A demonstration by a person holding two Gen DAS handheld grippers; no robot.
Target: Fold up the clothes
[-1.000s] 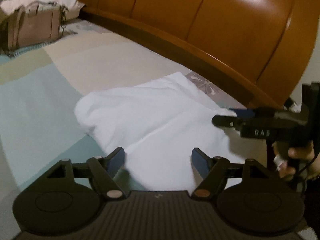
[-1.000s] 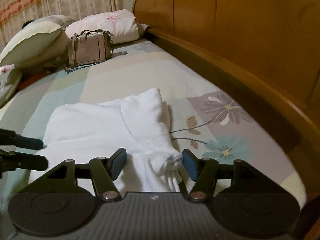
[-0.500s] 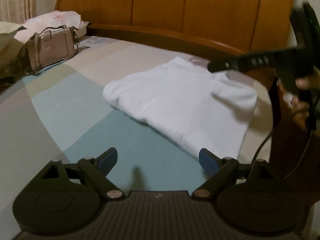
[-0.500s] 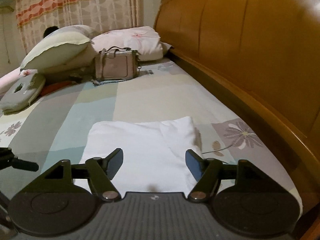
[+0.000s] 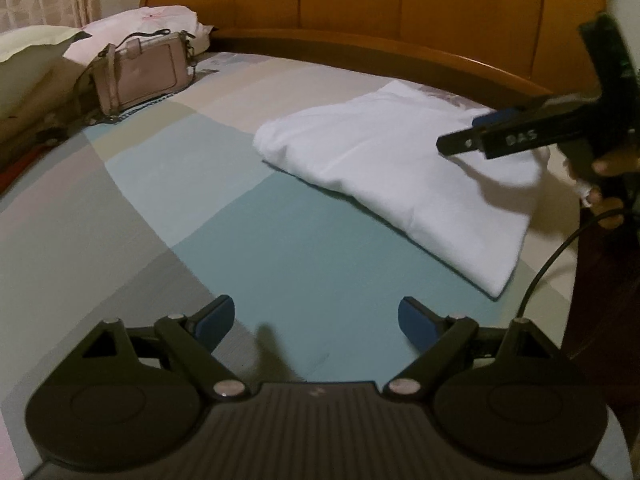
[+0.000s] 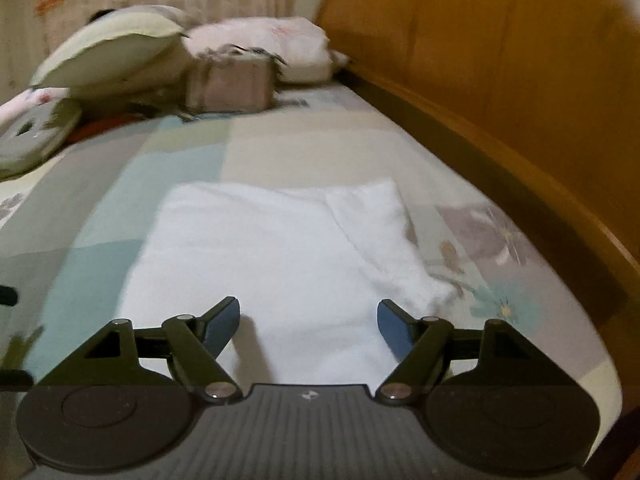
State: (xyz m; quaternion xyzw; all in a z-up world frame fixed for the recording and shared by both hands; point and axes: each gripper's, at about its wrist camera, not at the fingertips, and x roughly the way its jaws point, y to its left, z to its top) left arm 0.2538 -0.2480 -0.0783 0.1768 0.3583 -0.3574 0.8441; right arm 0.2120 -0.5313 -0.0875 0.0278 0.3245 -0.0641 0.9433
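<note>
A white garment (image 5: 392, 168) lies folded into a flat rectangle on the bed, near the wooden headboard. My left gripper (image 5: 316, 320) hovers open over the teal sheet, well short of the garment's near corner, with nothing between its fingers. In the right wrist view the same folded garment (image 6: 280, 256) fills the middle, one narrower folded strip along its right side. My right gripper (image 6: 308, 320) stands open just above the garment's near edge and holds nothing. From the left wrist view the right gripper (image 5: 476, 136) shows side-on above the garment's right end, held by a hand (image 5: 608, 176).
A pink handbag (image 5: 140, 76) and pillows (image 6: 112, 48) sit at the far end of the bed. The curved wooden headboard (image 6: 500, 80) runs along the right. A black cable (image 5: 548, 264) hangs at the bed's right edge. Patchwork sheet (image 5: 120, 220) spreads to the left.
Both grippers have let go and drawn back from the garment. The left one now sits over bare sheet; the right one lifted, then came down nearer the garment's near edge.
</note>
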